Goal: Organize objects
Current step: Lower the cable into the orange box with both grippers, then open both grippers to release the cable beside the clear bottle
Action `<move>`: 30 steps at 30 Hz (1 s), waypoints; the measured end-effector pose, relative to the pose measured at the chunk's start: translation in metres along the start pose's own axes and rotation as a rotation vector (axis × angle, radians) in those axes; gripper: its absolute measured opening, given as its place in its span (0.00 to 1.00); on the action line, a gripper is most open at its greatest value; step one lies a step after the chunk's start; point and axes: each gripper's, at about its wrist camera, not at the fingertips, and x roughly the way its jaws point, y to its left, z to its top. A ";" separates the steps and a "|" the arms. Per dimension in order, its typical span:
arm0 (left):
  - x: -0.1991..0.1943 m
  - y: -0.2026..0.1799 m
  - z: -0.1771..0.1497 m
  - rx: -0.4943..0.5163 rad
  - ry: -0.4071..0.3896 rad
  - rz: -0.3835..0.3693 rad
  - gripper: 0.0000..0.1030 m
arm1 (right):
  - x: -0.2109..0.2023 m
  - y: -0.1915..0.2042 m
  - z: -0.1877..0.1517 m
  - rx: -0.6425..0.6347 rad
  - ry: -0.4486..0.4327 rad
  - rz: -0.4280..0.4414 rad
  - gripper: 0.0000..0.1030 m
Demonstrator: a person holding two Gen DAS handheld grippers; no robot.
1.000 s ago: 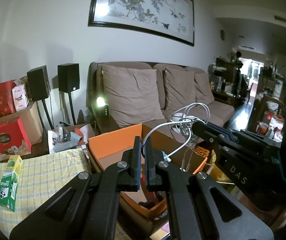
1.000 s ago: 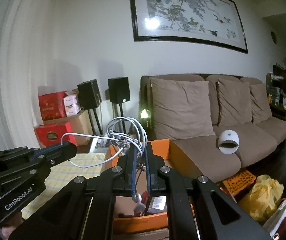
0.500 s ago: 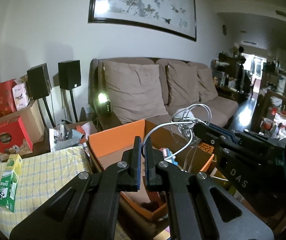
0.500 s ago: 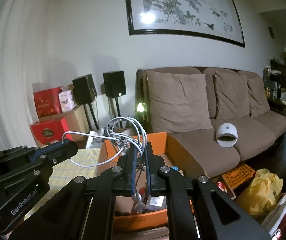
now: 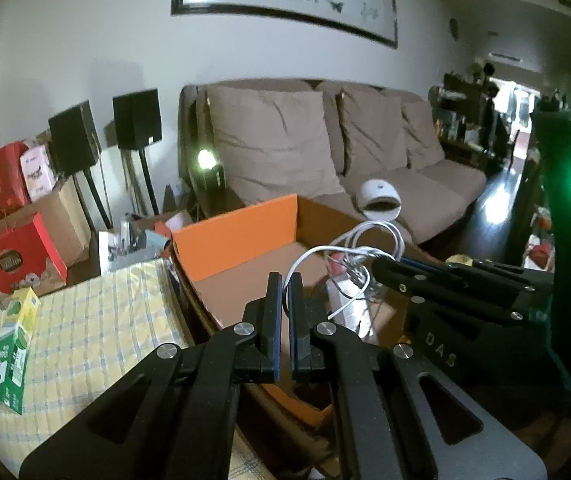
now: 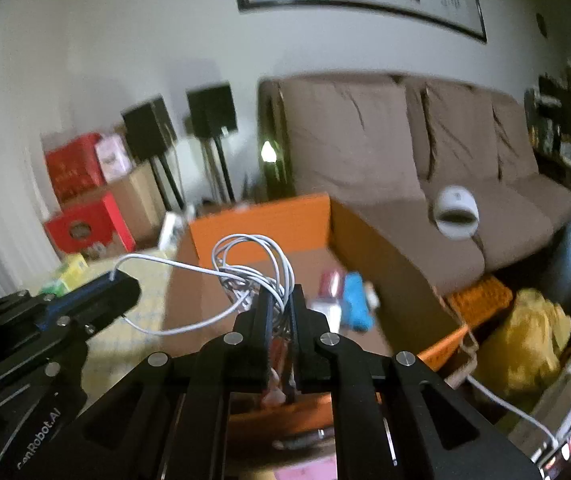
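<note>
A coiled white cable [image 6: 253, 264] hangs between my two grippers above an open orange cardboard box [image 5: 237, 240]. My right gripper [image 6: 280, 294] is shut on the cable's looped bundle; it shows in the left wrist view [image 5: 381, 266] at the right. My left gripper [image 5: 285, 280] is shut on one end of the cable [image 5: 305, 260]; it shows in the right wrist view [image 6: 119, 280] at the left. The box [image 6: 261, 220] holds a blue item [image 6: 355, 300] and other small things.
A yellow checked tablecloth [image 5: 97, 320] with a green carton [image 5: 11, 356] lies left of the box. A brown sofa [image 5: 365, 152] with a white device [image 5: 379, 196] stands behind. Speakers [image 5: 135, 120] and red boxes [image 5: 13, 256] are at the left. A yellow bag [image 6: 533, 332] sits right.
Both grippers have lowered with the cable toward the orange box, and the views tilt down. Both stay shut on the cable.
</note>
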 end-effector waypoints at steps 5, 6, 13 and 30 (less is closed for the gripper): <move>0.019 0.000 -0.013 -0.003 0.067 -0.017 0.03 | 0.017 -0.003 -0.008 0.016 0.094 -0.011 0.06; 0.022 -0.001 -0.016 -0.001 0.077 -0.019 0.03 | 0.020 -0.002 -0.009 0.011 0.106 -0.014 0.06; 0.037 -0.003 -0.026 -0.002 0.147 -0.028 0.03 | 0.031 -0.002 -0.015 0.002 0.172 -0.027 0.08; 0.035 0.004 -0.020 0.006 0.221 -0.036 0.62 | 0.030 -0.017 -0.011 0.045 0.228 -0.053 0.49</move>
